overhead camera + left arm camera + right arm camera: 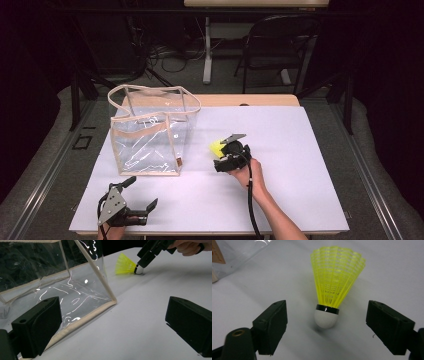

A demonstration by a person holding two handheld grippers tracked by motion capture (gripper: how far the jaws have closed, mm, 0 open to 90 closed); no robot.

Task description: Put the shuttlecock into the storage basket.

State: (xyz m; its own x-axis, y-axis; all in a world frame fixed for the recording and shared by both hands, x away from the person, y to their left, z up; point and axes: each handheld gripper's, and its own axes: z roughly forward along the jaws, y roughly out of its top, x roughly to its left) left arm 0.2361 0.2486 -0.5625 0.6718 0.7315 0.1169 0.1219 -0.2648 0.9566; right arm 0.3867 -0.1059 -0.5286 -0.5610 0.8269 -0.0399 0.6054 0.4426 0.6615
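My right hand (248, 172) reaches in from 5 o'clock, its forearm angled toward worktop (280, 150) centre, tilting the right gripper (325, 322) down at the shuttlecock (332, 287). Its jaws stand apart, flanking the white cork without touching it. The shuttlecock lies near centre, at 3 o'clock from the bag (150, 131). My left gripper (134, 194) rests at 7 o'clock, jaws wide apart and holding nothing.
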